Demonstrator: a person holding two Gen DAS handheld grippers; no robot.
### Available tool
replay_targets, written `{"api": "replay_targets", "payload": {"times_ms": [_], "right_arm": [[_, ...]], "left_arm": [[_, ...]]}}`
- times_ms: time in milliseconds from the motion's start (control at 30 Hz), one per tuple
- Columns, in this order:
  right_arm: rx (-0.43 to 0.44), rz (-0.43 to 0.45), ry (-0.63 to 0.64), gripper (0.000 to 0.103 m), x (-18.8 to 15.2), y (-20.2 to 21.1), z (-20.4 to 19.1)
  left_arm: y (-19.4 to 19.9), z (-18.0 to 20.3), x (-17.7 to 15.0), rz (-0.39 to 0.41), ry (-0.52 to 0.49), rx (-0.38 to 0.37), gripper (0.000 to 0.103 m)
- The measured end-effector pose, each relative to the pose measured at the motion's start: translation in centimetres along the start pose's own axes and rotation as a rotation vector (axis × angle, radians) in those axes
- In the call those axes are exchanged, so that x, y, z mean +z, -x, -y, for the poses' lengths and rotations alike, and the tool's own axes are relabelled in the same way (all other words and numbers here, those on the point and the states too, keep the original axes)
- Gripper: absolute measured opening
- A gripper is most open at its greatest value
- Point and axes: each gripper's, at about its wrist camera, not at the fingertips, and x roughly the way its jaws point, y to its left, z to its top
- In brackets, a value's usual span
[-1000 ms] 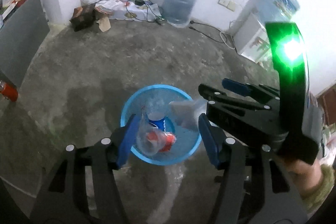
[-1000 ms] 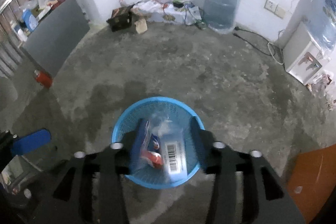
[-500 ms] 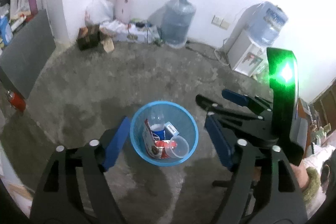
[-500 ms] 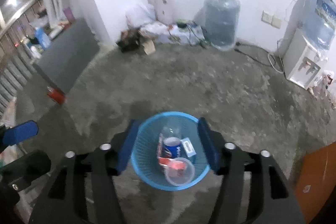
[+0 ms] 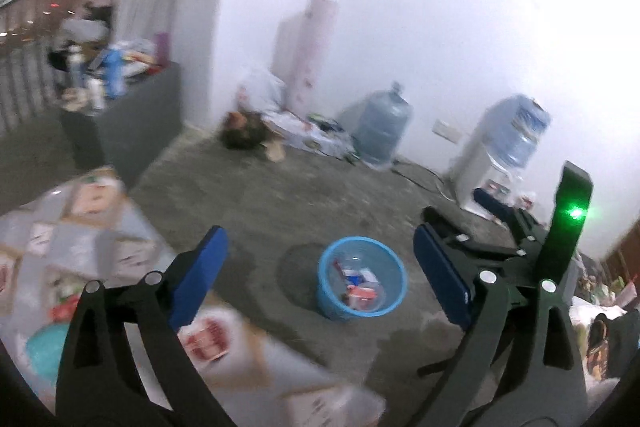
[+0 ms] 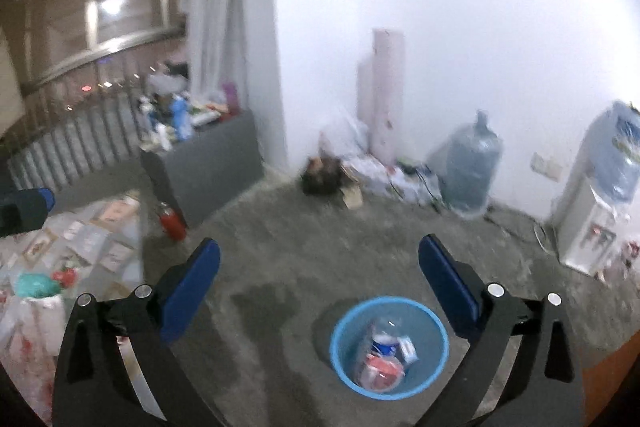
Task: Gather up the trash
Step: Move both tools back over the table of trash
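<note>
The blue mesh basket [image 5: 330, 301] stands on the concrete floor, lower and farther off than my grippers. Inside it lie a bottle with a blue label [image 6: 385, 341], a red wrapper [image 6: 382, 365], a small box and a clear cup. My left gripper [image 5: 320, 239] hangs high above the floor, its jaws still opening wide, and nothing is between them. In its own view my right gripper [image 6: 320, 245] is likewise opening with nothing in it, the basket [image 6: 348, 375] below its right finger. It also shows at the right of the left wrist view, under a green light.
A table with a patterned cloth [image 5: 80, 247] sits close at the left, a green bag [image 6: 34, 285] on it. A grey cabinet [image 6: 204, 171], a red canister [image 6: 172, 223], a water jug [image 6: 472, 175] and a water dispenser [image 6: 592, 227] line the walls.
Both grippers let go of their trash over the basket, spread their jaws, then rose and drew back. The basket now looks small and distant, and the table has come into view.
</note>
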Motion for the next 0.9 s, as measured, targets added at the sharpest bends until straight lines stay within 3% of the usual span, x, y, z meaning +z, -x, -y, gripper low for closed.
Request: {"api": "replay_targets", "payload": {"times_ms": [200,300,467,600,767,900], "right_arm": [[0.124,0.070,0.070,0.097,-0.6,4.9,-6.2],[0.205,0.075,0.042,0.097,-1.0,6.8,-8.7],[0.342,0.102,0.023,0.097,-1.8,8.9,-11.3],[0.391,0.099,0.046,0.097,-2.9,10.0,-12.6],[0.446,0.083,0.022,0.097,-4.1,10.6,-12.6],[0.515,0.012,0.032,0.097,-5.6,10.9,-13.1]], "left_arm": [[9.5,-4.6,-4.4,0.098,0.067,0.084,0.093],[13.9,-6.4,-6.8,0.149,0.111,0.117,0.093],[20.6,-10.0,-11.6,0.230,0.253,0.197,0.093],[24.9,-12.3,-15.5,0.287,0.360,0.299,0.093],[28.7,-13.2,-19.8,0.309,0.406,0.440,0.093],[29.8,-12.6,-23.1,0.282,0.396,0.456,0.093]]}}
